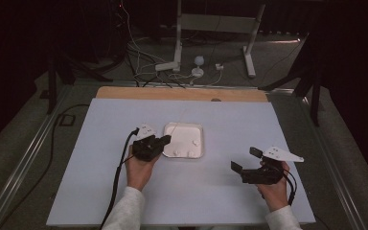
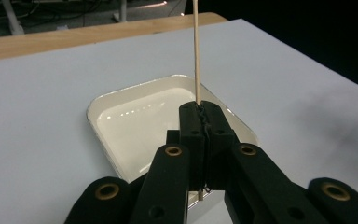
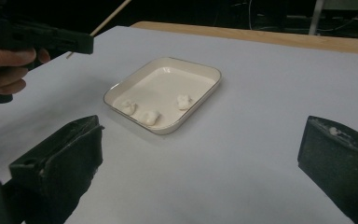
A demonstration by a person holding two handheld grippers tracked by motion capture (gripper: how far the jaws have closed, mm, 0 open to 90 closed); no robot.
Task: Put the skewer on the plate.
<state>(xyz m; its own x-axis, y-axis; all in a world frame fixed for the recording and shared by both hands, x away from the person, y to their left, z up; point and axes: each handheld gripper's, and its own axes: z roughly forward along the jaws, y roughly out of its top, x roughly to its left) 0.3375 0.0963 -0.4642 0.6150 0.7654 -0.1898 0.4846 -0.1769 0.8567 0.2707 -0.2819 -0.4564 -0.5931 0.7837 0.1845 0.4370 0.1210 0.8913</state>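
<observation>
A white square tray lies at the middle of the table; its rim also shows in the right gripper view. Three small white lumps rest in it near its front edge. My left gripper hovers at the tray's left edge, shut on a thin wooden stick that rises from between the jaws; the stick slants up past it in the right gripper view. My right gripper stands open to the right of the tray, nothing between its pads.
The table top is pale blue with a wooden strip along its far edge. Beyond it are metal stand legs and cables on the floor. A black cable trails from the left gripper.
</observation>
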